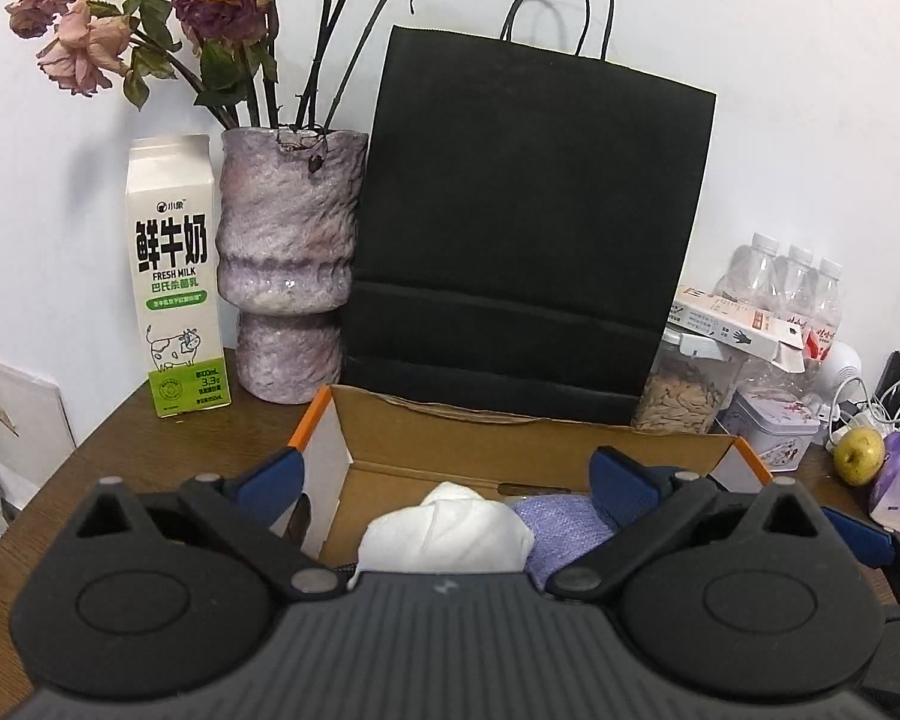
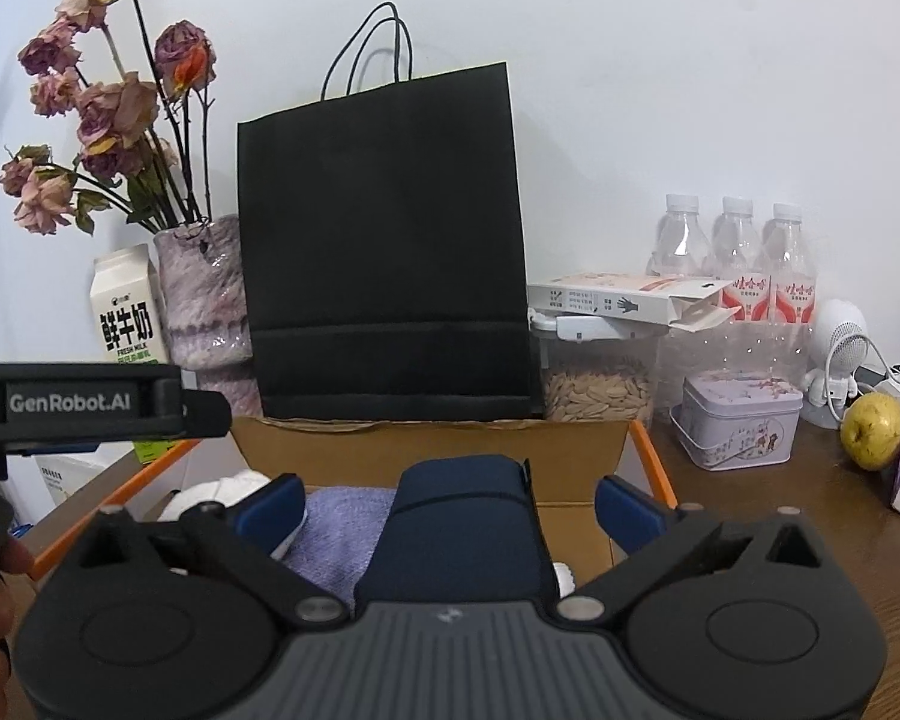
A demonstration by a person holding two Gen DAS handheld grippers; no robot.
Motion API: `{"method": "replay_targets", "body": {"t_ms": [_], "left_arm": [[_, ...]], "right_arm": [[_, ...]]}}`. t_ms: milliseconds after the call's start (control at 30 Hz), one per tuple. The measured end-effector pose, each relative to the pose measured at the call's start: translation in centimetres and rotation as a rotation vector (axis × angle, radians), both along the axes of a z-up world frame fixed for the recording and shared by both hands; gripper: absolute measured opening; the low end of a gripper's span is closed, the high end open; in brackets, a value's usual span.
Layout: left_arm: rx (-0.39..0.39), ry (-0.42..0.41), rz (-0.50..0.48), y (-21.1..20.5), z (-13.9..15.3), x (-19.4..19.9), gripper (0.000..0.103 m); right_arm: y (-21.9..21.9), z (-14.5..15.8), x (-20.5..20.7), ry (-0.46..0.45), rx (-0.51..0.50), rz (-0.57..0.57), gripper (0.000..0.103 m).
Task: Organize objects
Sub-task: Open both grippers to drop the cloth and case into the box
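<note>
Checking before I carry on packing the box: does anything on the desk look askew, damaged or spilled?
Nothing spilled. Two oddities: the flat carton lies on the seed jar with its end flap hanging open, and the roses in the vase are wilted and drooping. The cardboard box looks tidy.

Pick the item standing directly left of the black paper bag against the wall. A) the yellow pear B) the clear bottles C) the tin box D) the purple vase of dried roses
D: the purple vase of dried roses stands beside the black paper bag on its left, with the milk carton further left.
</note>
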State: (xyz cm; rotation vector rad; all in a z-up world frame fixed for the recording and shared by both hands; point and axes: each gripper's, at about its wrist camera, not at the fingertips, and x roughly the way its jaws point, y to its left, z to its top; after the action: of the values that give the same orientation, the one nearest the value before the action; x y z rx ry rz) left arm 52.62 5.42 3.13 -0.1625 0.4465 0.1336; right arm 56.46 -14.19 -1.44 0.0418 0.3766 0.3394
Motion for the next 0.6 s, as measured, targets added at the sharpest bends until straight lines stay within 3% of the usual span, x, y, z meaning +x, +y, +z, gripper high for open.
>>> {"method": "replay_targets", "body": {"t_ms": [600], "left_arm": [[0.000, -0.038, -0.039, -0.7, 0.8, -3.1, 0.103]], "right_arm": [[-1.3, 0.5, -2.3, -0.011, 0.017, 0.001, 0.103]]}}
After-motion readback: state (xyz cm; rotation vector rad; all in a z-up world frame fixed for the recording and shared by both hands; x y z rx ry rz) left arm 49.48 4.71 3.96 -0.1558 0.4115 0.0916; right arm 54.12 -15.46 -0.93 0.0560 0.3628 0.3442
